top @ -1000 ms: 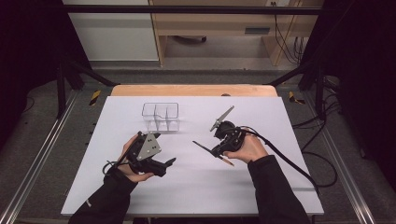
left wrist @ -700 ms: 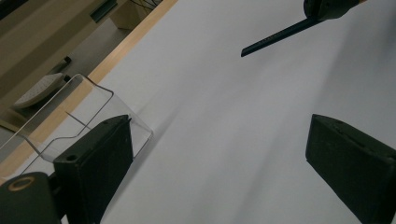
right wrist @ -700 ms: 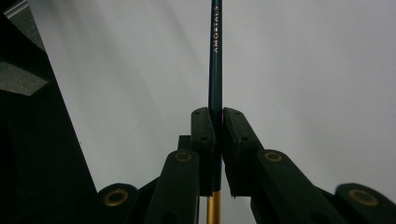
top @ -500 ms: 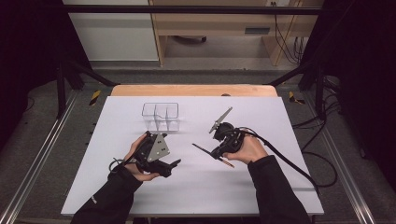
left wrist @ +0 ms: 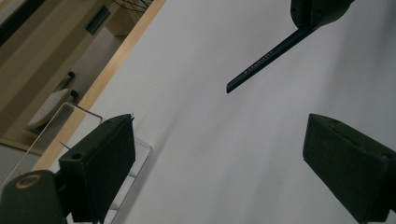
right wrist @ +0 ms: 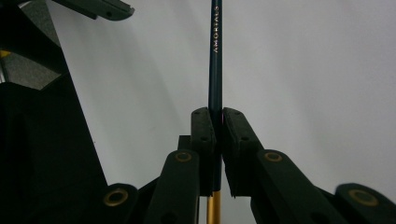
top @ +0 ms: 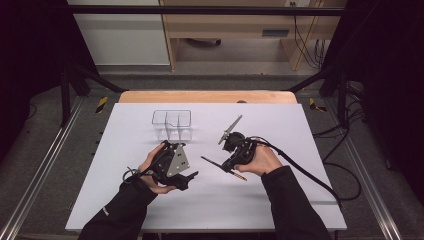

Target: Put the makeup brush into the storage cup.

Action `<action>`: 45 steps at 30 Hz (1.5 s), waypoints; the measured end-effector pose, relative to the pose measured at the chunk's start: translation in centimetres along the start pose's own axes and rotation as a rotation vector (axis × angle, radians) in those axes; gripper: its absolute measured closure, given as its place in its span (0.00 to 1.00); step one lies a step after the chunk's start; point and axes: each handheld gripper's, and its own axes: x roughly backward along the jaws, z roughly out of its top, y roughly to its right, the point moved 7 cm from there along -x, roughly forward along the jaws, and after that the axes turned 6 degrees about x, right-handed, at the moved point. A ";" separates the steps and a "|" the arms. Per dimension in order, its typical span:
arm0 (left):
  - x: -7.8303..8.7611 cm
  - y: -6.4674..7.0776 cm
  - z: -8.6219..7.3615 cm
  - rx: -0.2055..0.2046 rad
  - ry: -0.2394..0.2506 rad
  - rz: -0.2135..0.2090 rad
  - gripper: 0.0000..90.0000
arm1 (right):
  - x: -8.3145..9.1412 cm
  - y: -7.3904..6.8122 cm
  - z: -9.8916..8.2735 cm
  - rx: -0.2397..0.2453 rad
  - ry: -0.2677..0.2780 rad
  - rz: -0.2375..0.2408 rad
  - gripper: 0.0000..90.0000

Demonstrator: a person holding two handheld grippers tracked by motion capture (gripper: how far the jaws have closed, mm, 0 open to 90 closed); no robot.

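- The clear divided bin (top: 172,123) sits empty toward the back-left of the white table (top: 125,200).
- The left gripper (left wrist: 219,163) hangs just in front of it, jaws spread wide with nothing between them.
- The right gripper (right wrist: 218,128) is pinched tight on a dark pencil (right wrist: 215,56), gold end sticking out behind the jaws, long end aimed at the left gripper.
- Risk, I'd guess: the pinch sits near one end, so a bump on a handover could make the pencil pivot or slip out.

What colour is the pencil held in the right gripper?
The pencil is dark teal with gold lettering and a gold end, clearest in the right gripper view.
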 end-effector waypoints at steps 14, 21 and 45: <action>-0.7 0.9 0.0 -0.080 -0.007 0.022 0.12 | -0.3 -0.5 0.5 0.016 -0.015 0.016 0.93; -1.0 1.6 0.1 -0.125 -0.010 0.040 0.12 | -0.6 -0.7 0.5 0.020 -0.022 0.026 0.93; -1.8 3.0 1.1 -0.264 0.000 0.079 0.19 | -0.9 -1.1 0.9 0.024 -0.024 0.059 0.93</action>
